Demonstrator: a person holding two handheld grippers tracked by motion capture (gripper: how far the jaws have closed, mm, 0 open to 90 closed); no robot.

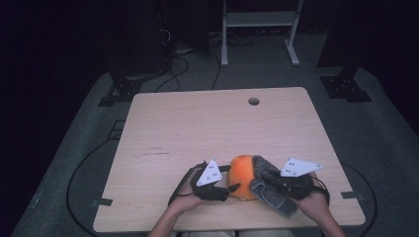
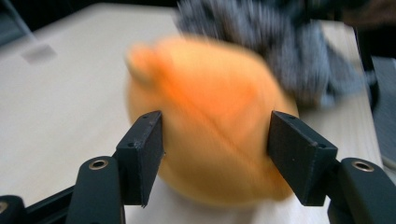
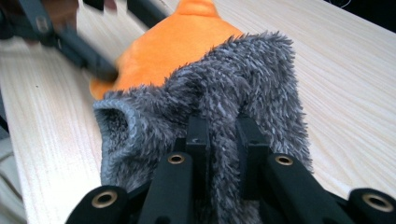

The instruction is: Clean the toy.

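On the wooden table (image 1: 197,123), near its front edge, the left gripper (image 1: 232,187) is reaching in from the left toward an orange plush (image 1: 242,177). In the left gripper view its two pads (image 2: 142,156) are standing on either side of the plush (image 2: 210,126), the jaws partly spread; the picture is blurred, and whether the pads are pressing on the plush cannot be told. The plush is sitting on the table between the two hands, just right of the left gripper. A grey fuzzy cloth (image 1: 272,190) is lying against the right side of the plush and draping down toward the table's front edge. The right gripper (image 1: 269,182) is coming in from the right, and in the right gripper view (image 3: 223,135) its jaws are pinched narrowly on a fold of the cloth (image 3: 224,93), with the fuzzy pile bulging around the pads. Beyond the cloth there, the plush (image 3: 173,42) is rising with its pointed top toward the far side of the table (image 3: 327,56).
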